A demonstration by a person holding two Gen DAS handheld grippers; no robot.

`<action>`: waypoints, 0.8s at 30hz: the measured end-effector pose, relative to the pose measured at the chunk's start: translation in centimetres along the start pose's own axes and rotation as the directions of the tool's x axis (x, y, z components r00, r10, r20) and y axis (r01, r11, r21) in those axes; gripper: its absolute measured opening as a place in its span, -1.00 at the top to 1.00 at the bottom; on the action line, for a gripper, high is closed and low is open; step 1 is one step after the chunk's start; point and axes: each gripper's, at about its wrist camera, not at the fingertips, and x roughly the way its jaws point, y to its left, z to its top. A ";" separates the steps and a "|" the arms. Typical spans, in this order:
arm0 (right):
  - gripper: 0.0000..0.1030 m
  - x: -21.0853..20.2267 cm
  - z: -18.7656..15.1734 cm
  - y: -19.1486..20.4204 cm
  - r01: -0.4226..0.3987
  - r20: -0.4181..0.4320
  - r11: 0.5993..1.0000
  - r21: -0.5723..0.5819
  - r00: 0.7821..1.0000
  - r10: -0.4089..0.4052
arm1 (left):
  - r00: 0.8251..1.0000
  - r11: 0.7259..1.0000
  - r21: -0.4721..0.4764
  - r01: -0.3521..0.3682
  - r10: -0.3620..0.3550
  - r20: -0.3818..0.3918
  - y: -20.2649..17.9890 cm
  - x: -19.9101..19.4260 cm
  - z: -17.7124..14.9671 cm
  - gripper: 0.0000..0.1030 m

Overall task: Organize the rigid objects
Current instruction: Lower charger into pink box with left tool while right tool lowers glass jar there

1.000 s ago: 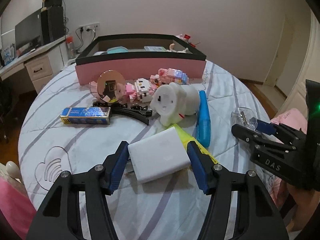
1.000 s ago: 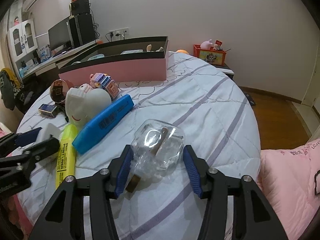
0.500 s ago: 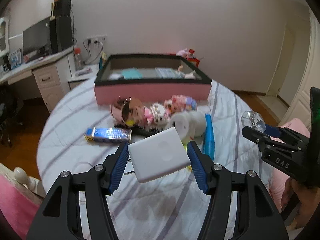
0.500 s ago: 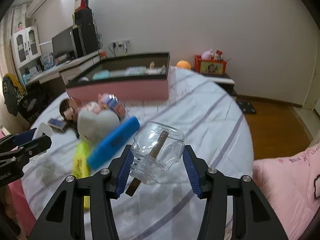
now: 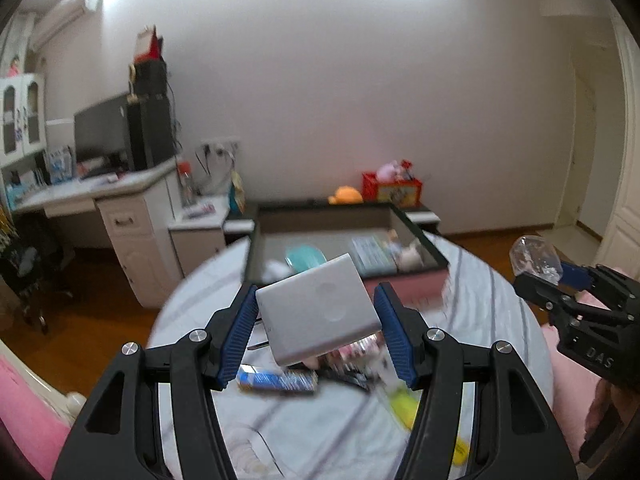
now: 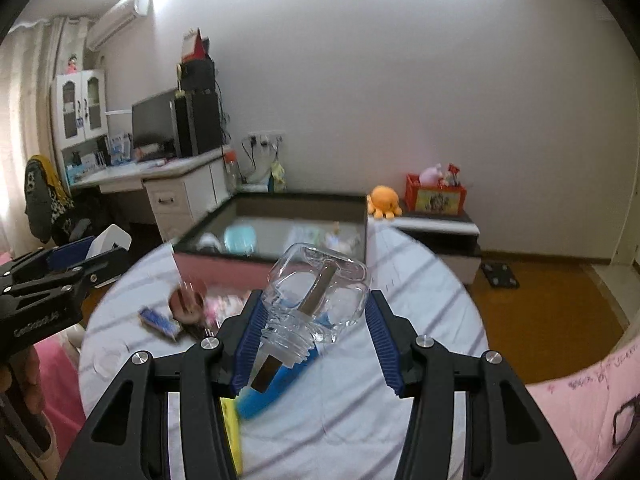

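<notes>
My left gripper [image 5: 316,332] is shut on a flat white box [image 5: 316,314] and holds it high above the round bed. My right gripper [image 6: 316,328] is shut on a clear glass jar [image 6: 320,284] with a brown stick inside, also lifted; the jar shows in the left wrist view [image 5: 534,256]. The white box shows in the right wrist view [image 6: 108,240]. A pink storage box with a black rim [image 5: 436,256], also in the right wrist view [image 6: 366,216], sits at the bed's far side with several items inside. Both grippers are short of it.
On the striped bedspread [image 6: 420,280] lie a blue marker [image 6: 276,392], a yellow highlighter [image 5: 404,404], a small blue box [image 5: 276,380] and blurred pink toys. A white desk [image 5: 128,220] stands left, a low cabinet with an orange plush [image 6: 384,200] behind.
Both grippers have risen well above the bed with their objects and tilted up, so the storage box now looks farther and lower. The white box and the jar were lifted off the bedspread.
</notes>
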 end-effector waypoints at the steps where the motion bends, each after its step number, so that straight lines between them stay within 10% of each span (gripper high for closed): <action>1: -0.01 -0.1 0.4 0.2 -0.002 0.013 1.000 -0.003 1.000 0.002 | 1.000 1.000 0.006 -0.015 0.015 0.015 0.1 -0.1 0.5 -0.18; 13: -0.02 2.5 4.2 1.2 -0.025 0.072 0.999 -0.045 0.997 0.028 | 0.985 0.992 0.028 -0.127 0.122 0.121 1.8 1.1 4.3 -0.18; 24: -0.02 11.6 6.4 1.2 -0.061 -0.049 0.995 -0.080 0.997 0.057 | 0.992 0.990 0.077 -0.121 0.122 -0.014 2.5 11.0 5.9 -0.18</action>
